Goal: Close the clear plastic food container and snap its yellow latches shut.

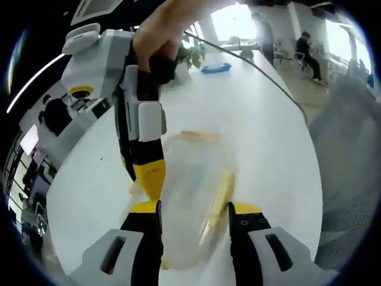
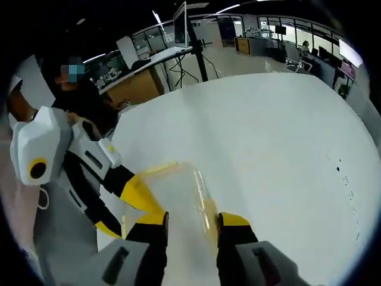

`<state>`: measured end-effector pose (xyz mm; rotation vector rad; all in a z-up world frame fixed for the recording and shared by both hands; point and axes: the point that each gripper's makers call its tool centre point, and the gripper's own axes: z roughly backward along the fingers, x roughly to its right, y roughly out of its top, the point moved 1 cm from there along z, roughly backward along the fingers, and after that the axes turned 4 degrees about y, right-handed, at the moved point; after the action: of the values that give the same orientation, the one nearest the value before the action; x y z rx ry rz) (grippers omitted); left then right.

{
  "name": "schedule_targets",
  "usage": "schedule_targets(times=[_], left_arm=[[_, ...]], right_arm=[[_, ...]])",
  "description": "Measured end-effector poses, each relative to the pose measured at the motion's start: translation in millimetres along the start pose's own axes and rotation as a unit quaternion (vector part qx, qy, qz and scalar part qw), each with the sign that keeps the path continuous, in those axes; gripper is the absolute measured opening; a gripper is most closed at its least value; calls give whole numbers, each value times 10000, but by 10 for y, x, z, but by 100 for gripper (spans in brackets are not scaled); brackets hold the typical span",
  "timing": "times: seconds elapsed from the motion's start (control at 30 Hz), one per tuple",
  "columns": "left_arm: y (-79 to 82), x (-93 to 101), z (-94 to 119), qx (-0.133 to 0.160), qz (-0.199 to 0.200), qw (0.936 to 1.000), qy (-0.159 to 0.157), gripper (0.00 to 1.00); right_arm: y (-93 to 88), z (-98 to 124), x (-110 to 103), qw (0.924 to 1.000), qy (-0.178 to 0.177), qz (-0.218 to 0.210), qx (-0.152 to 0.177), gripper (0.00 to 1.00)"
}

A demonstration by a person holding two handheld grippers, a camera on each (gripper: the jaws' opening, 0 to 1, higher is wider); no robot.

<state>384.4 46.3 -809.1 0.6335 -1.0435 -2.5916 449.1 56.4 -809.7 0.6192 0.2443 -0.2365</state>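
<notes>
The clear plastic container (image 1: 193, 196) with yellow latches (image 1: 221, 193) is blurred and sits over the white table, filling the space between my left gripper's (image 1: 195, 215) jaws, which press its two sides. My right gripper (image 1: 143, 179), held by a hand, comes down from the upper left, its yellow fingertips at the container's left edge. In the right gripper view the container (image 2: 178, 193) runs between my right gripper's (image 2: 191, 225) narrowly spaced jaws. The left gripper (image 2: 128, 208) reaches in from the left, yellow fingers (image 2: 138, 193) at the container's side. The lid seems to be down, though blur hides the latches' state.
The white table (image 1: 250, 119) stretches far ahead, with a blue object (image 1: 215, 68) and a plant (image 1: 191, 55) at its far end. A cable (image 1: 262, 71) runs across it. People sit at the back right. A person (image 2: 83, 95) stands close beside the table (image 2: 268, 137).
</notes>
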Motion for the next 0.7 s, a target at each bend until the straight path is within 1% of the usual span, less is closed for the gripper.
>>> schedule_targets(times=[0.1, 0.2, 0.3, 0.4, 0.47, 0.53, 0.57, 0.63, 0.67, 0.7], left_arm=[[0, -7, -1, -30, 7, 10000, -31, 40], [-2, -6, -6, -24, 1, 10000, -28, 40], [-2, -7, -21, -111, -35, 9999, -47, 39], [-10, -5, -25, -137, -34, 9999, -27, 39], [-22, 7, -39, -160, -217, 9996, 47, 39], [-25, 11, -37, -128, -235, 9996, 86, 39], [-24, 6, -36, -117, -194, 9997, 78, 39], [-22, 4, -45, -149, -213, 9996, 87, 39], [-31, 7, -55, -181, -303, 9992, 201, 38], [-65, -147, -8, -333, -616, 9950, 709, 36]], right_arm=[[-4, 1, 7, 10000, 13, -32, -76, 29], [-13, 5, 22, 9998, 112, -105, -98, 28], [-5, -15, 25, 9990, 201, -103, -385, 28], [-3, -27, 30, 9975, 359, -142, -594, 28], [-4, -38, 36, 9958, 498, -161, -756, 28], [-9, -41, 31, 9942, 584, -203, -885, 28], [-2, -47, 33, 9938, 590, -157, -926, 28], [-6, -51, 40, 9928, 639, -162, -997, 28], [-11, -54, 42, 9923, 691, -174, -1016, 28], [-22, -59, 42, 9918, 733, -184, -1034, 27]])
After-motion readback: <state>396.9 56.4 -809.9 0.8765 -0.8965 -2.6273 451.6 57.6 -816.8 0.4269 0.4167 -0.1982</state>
